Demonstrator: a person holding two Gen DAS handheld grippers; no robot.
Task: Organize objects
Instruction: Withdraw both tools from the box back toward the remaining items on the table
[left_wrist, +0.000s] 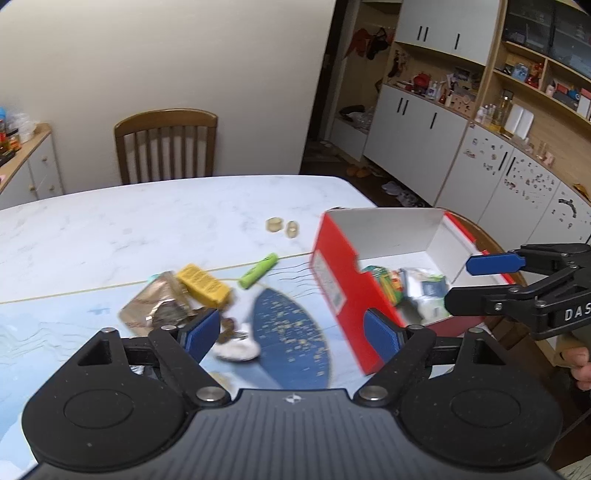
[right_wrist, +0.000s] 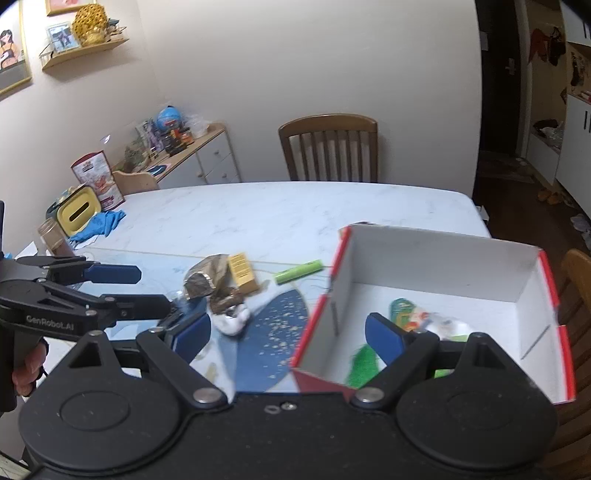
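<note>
Left wrist view: the left gripper (left_wrist: 291, 334) has its two blue pads wide apart, with nothing between them. Just beyond it, at 12 o'clock, one white crumpled thing (left_wrist: 236, 349) lies on the blue mat (left_wrist: 291, 332). At 11 o'clock lie one brown foil packet (left_wrist: 157, 306) and one yellow box (left_wrist: 203, 286), touching each other. One green tube (left_wrist: 258, 275) lies further at 12 o'clock. At 1 o'clock stands one red box (left_wrist: 343, 291), open on top, with some packets (left_wrist: 410, 288) inside; their number I cannot tell. The right gripper (left_wrist: 456, 284) hangs at 3 o'clock over this box, jaws apart and empty. Farthest on the white table (left_wrist: 147, 221), two small round pieces (left_wrist: 282, 226) lie side by side. One wooden chair (left_wrist: 166, 147) stands behind the table.
</note>
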